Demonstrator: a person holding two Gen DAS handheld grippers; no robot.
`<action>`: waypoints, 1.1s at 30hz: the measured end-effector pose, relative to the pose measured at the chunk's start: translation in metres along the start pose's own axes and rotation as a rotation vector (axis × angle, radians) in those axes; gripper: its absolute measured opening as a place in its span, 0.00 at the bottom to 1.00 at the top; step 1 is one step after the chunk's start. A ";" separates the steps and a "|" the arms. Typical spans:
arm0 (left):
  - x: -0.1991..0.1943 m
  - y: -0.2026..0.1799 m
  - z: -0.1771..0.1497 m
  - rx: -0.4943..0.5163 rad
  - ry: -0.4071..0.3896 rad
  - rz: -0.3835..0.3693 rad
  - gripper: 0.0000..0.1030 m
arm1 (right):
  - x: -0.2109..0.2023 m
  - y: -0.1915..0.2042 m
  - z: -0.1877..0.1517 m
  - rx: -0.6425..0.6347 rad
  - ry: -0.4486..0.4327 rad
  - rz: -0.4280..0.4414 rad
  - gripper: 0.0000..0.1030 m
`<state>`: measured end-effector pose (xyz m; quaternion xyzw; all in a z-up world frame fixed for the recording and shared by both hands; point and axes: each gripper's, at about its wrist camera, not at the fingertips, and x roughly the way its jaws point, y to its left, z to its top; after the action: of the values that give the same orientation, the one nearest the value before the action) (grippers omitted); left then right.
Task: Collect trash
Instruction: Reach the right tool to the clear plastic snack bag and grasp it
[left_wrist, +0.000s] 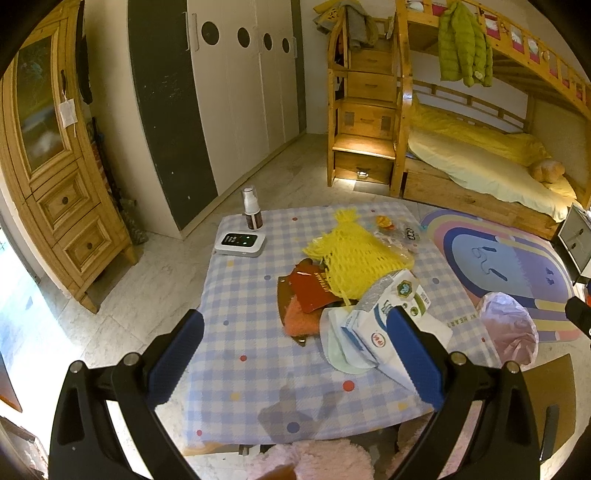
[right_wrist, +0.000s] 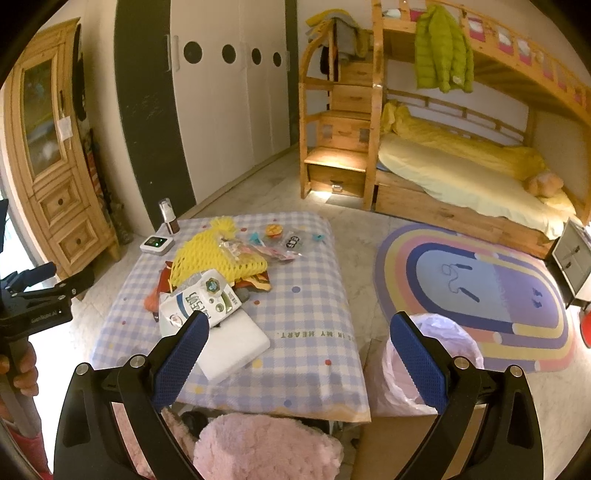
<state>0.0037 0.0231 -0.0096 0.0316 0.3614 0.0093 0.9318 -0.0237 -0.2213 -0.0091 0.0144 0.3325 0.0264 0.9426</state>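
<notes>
A pile of trash lies on the checked tablecloth (left_wrist: 240, 295): a yellow foam net (left_wrist: 351, 254), a red wrapper (left_wrist: 310, 288), an orange scrap (left_wrist: 301, 319), a white milk carton (left_wrist: 384, 314) and clear packets (left_wrist: 397, 234). My left gripper (left_wrist: 295, 354) is open and empty above the table's near side, its right finger beside the carton. My right gripper (right_wrist: 299, 354) is open and empty above the table's near right corner. The pile also shows in the right wrist view: the net (right_wrist: 218, 258), the carton (right_wrist: 199, 301), a white foam slab (right_wrist: 232, 347). A bin with a pink bag (right_wrist: 417, 365) stands right of the table.
A spray bottle (left_wrist: 251, 208) and a white device (left_wrist: 240, 243) stand at the table's far left. A pink fluffy seat (right_wrist: 266, 446) is at the near edge. A rainbow rug (right_wrist: 480, 295), bunk bed (right_wrist: 461, 184) and wooden cabinet (left_wrist: 55, 184) surround the table.
</notes>
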 end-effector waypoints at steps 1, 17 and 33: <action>-0.001 0.002 0.001 -0.003 -0.002 0.005 0.93 | 0.002 0.002 0.002 -0.015 -0.009 0.002 0.95; 0.049 0.036 0.005 -0.051 0.030 0.051 0.93 | 0.084 0.010 0.031 -0.113 -0.027 0.093 0.94; 0.118 0.039 0.022 -0.043 0.043 0.016 0.91 | 0.192 0.027 0.031 -0.270 0.146 0.171 0.40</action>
<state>0.1057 0.0657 -0.0706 0.0144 0.3808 0.0252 0.9242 0.1446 -0.1828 -0.1038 -0.0859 0.3909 0.1519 0.9038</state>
